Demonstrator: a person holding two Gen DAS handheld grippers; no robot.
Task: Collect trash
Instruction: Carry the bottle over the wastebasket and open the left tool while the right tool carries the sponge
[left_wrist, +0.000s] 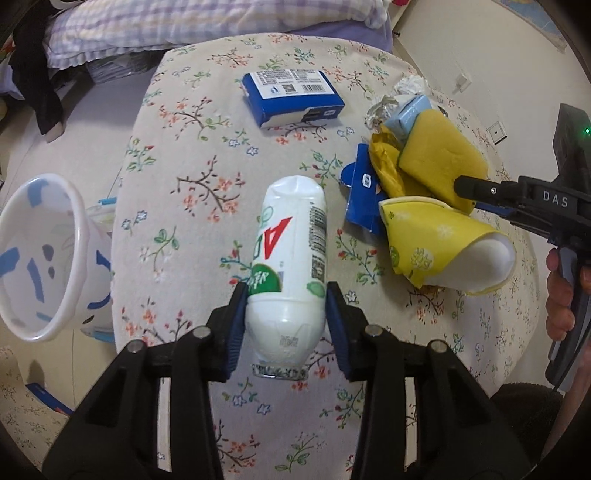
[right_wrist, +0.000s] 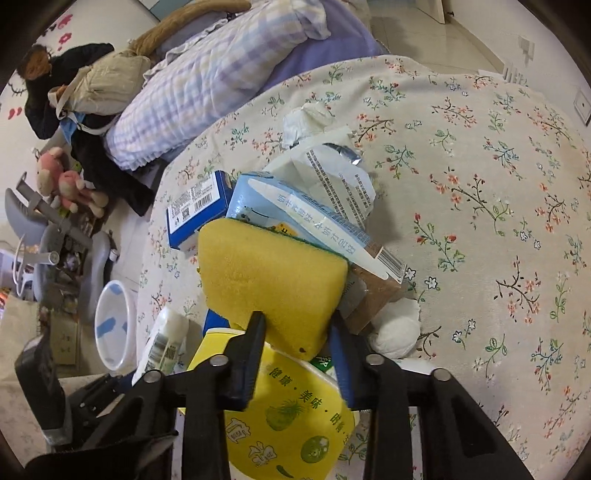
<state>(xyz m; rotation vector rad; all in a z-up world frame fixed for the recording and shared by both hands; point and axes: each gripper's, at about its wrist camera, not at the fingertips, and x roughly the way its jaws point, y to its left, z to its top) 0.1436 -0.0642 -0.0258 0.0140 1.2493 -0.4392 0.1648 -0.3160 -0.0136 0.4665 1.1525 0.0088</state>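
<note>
Floral cloth covers the bench (left_wrist: 177, 192), cream with little sprigs, and a bed with a checked quilt (left_wrist: 207, 22) sits beyond it. A white plastic bin (left_wrist: 40, 258) waits just off the bench's left edge. On the cloth lie a blue carton (left_wrist: 291, 96) and a heap of wrappers topped by a yellow sponge (right_wrist: 269, 280), with a yellow paper cup (left_wrist: 443, 247) tipped on its side beside them. Left tool (left_wrist: 285, 299) reaches forward over the bench, its blue pads pressed against both sides of a white drink bottle (left_wrist: 291, 254) lying lengthwise. Right tool (right_wrist: 297, 332) comes in low from the right side, fingers closed on the near edge of the sponge, a hand (left_wrist: 559, 299) on its grip.
</note>
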